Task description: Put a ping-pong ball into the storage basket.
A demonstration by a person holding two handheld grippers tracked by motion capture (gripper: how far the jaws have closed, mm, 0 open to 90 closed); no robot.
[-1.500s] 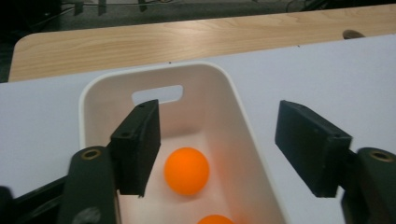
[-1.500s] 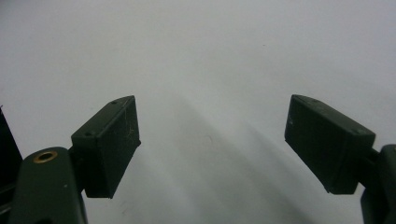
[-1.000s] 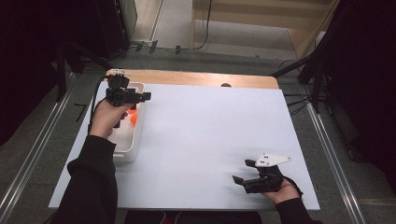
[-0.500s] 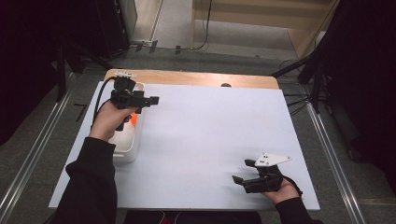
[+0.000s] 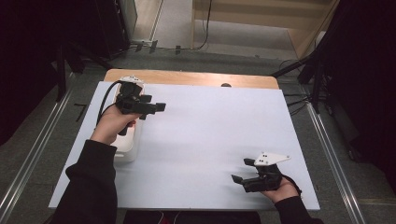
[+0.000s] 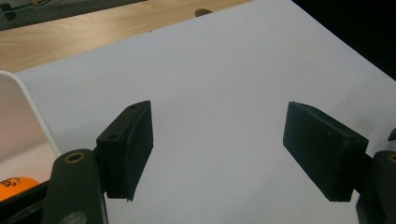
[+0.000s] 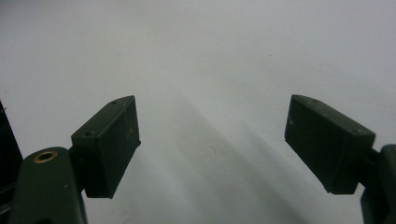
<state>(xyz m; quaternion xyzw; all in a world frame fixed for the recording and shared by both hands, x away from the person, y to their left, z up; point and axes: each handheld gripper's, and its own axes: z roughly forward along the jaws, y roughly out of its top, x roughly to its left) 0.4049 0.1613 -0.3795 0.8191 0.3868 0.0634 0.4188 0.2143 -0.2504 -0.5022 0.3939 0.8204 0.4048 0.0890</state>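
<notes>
Your left claw (image 5: 159,107) hangs open and empty beside the white bin (image 5: 127,150) at the tabletop's left edge, so a careless swing could knock it.

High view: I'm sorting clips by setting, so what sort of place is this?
Probably a lab or recording studio, not a home: a wooden table under a white sheet, black stands and curtains around it, metal floor rails, and a handheld black gripper.

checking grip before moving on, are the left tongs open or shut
Open. The left tongs stand wide apart with nothing between them, just bare white table behind.
</notes>
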